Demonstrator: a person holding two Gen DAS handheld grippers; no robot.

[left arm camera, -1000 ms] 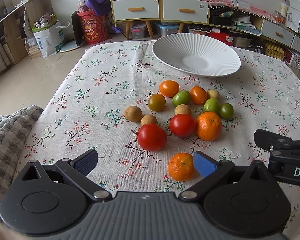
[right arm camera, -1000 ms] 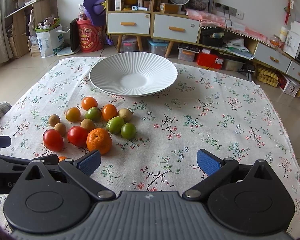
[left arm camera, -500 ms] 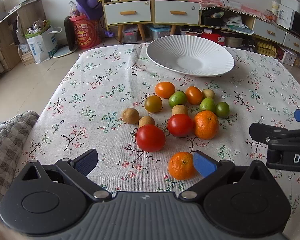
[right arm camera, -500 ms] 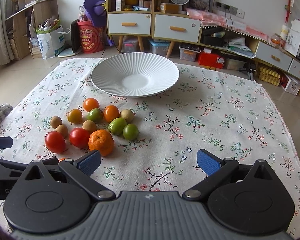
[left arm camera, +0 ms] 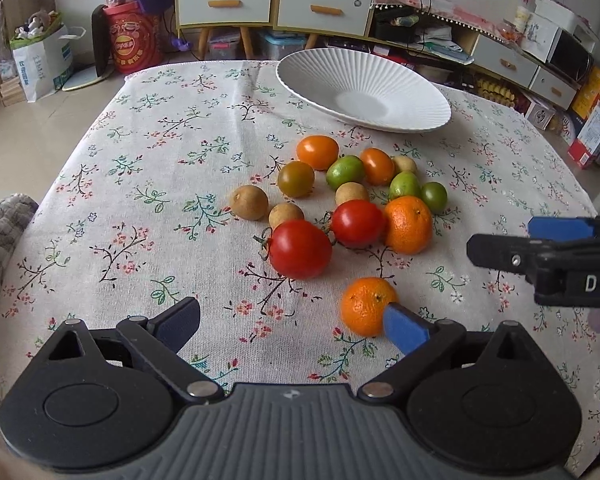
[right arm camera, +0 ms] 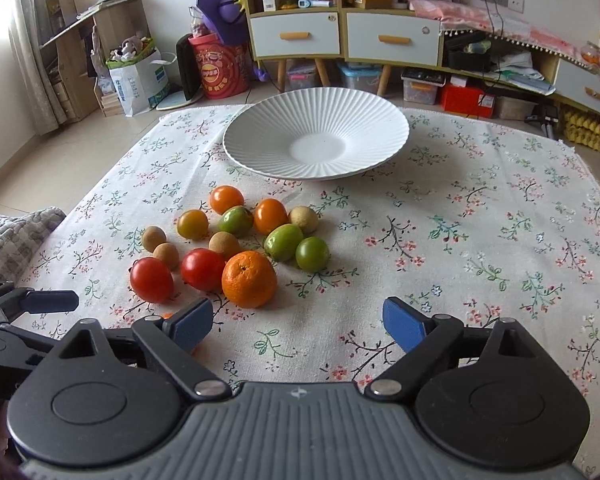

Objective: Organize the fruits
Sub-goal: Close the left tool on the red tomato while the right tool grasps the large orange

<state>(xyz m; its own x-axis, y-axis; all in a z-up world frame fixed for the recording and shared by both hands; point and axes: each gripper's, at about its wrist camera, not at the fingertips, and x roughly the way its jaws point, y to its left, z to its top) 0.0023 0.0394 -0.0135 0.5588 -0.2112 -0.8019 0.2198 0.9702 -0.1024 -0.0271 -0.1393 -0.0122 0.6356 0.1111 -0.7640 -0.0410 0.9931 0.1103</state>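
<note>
A cluster of fruits lies mid-table: two red tomatoes [left arm camera: 299,249] [left arm camera: 358,223], a big mandarin [left arm camera: 408,224], orange, green and brown small fruits. Apart from them, a small mandarin [left arm camera: 366,311] sits just ahead of my left gripper's right pad. A white ribbed plate [left arm camera: 416,118] stands empty at the far side. My left gripper [left arm camera: 292,322] has its jaws closing, with only cloth between them. My right gripper [right arm camera: 298,322] is closing too, nothing between its pads; the big mandarin [right arm camera: 249,279] lies just beyond its left pad. The plate [right arm camera: 252,156] is farther ahead.
A floral tablecloth [left arm camera: 148,168] covers the table. A grey quilted cushion [left arm camera: 0,232] lies at the near left edge. Behind the table stand drawer cabinets [right arm camera: 340,36], a red bucket [right arm camera: 220,70] and floor clutter. The cloth's right half [right arm camera: 480,240] holds no objects.
My left gripper moved forward and down toward the fruits, which now look larger. Both grippers' pads have drawn slightly inward, the right one more. The fruits have not moved.
</note>
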